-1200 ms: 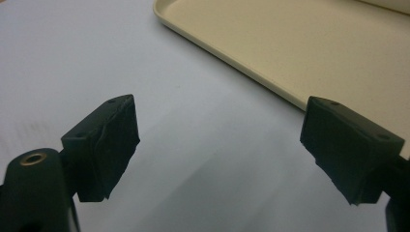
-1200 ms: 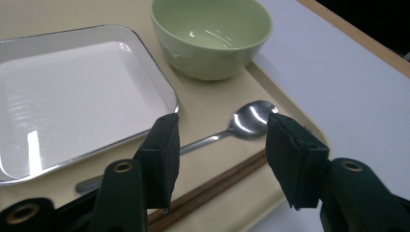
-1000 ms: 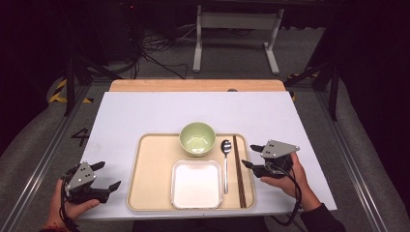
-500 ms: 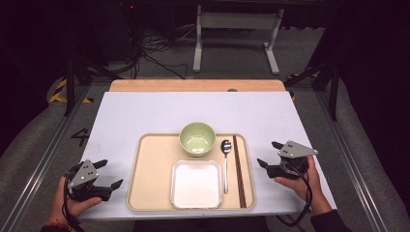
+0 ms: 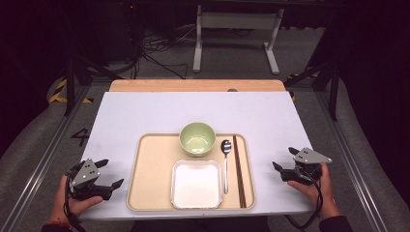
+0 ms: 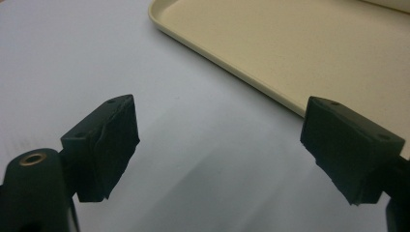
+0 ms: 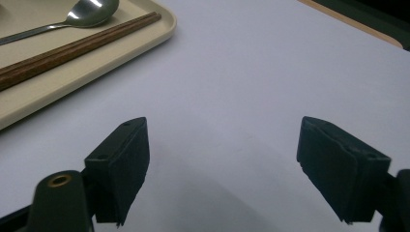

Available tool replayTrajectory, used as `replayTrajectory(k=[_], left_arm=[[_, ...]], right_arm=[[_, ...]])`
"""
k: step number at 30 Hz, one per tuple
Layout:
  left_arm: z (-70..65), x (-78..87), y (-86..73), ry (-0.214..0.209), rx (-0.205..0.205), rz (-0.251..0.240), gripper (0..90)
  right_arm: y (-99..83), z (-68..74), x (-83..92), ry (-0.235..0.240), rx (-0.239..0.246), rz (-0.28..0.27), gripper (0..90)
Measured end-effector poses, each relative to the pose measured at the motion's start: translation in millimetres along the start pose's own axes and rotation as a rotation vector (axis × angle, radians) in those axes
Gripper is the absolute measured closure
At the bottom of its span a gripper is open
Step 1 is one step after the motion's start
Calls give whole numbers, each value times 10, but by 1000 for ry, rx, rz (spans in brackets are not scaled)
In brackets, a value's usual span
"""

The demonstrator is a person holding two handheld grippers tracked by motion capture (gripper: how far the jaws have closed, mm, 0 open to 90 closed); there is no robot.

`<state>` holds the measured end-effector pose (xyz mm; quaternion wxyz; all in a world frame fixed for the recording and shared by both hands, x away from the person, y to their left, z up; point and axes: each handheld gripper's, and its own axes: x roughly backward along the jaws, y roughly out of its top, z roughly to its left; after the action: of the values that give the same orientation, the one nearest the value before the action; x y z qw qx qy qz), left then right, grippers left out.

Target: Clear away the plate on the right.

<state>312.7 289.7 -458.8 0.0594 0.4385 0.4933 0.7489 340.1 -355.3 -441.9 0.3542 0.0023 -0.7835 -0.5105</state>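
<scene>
Right tool [image 5: 285, 167] beside lengthwise chopsticks [image 5: 239, 171]

The high view looks down over the tabletop [image 5: 145, 116]; both gripper views skim low, sharing the tray [image 5: 154, 174] edge.

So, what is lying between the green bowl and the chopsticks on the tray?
The spoon, seen in the high view, lies between the green bowl and the chopsticks on the tray.

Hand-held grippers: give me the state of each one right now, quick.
Left hand-held gripper: open, holding nothing, over bare table beside the tray.
Right hand-held gripper: open, jaws just widened, nothing between them, right of the chopsticks.
</scene>
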Motion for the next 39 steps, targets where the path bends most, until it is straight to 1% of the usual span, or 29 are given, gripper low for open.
replayTrajectory(k=[1, 3, 6, 8, 9, 12, 14, 16, 20, 23, 29, 35, 39], left_arm=[[0, -1, 0, -1, -1, 2, 144], [-4, -2, 3, 1, -8, 6, 144], [-9, 2, 6, 0, -7, 0, 144], [-12, 3, 10, -2, -13, 2, 144], [-12, 3, 10, -2, -13, 2, 144], [-21, 12, 5, -2, -8, -8, 144], [-26, 19, 6, -1, -7, -8, 144], [-27, 20, 9, -5, -13, -9, 144], [-28, 26, 10, -1, -9, -13, 144], [-18, 26, 8, 0, -8, -11, 144], [-25, 25, 15, -3, -9, -10, 144], [-25, 31, 11, -1, -1, -16, 144], [-18, 30, 8, -4, -1, -13, 144]], right_arm=[[-5, -2, 4, 4, -7, -6, 201], [-5, -3, 7, 0, -3, -5, 198], [-8, -11, 13, -3, -10, -12, 196], [-12, -2, -4, -2, -26, -12, 194], [-12, -2, -4, -2, -26, -12, 194], [14, 50, -11, -4, -3, -9, 192], [24, 68, -12, -2, -7, -12, 191], [28, 79, -7, -8, 0, -8, 190], [31, 73, 3, -10, -8, -13, 188], [35, 58, 6, -10, -24, -21, 188], [36, 62, 12, -15, -17, -20, 186], [39, 59, 24, -17, -27, -26, 181], [45, 68, 17, -13, -23, -26, 180]])
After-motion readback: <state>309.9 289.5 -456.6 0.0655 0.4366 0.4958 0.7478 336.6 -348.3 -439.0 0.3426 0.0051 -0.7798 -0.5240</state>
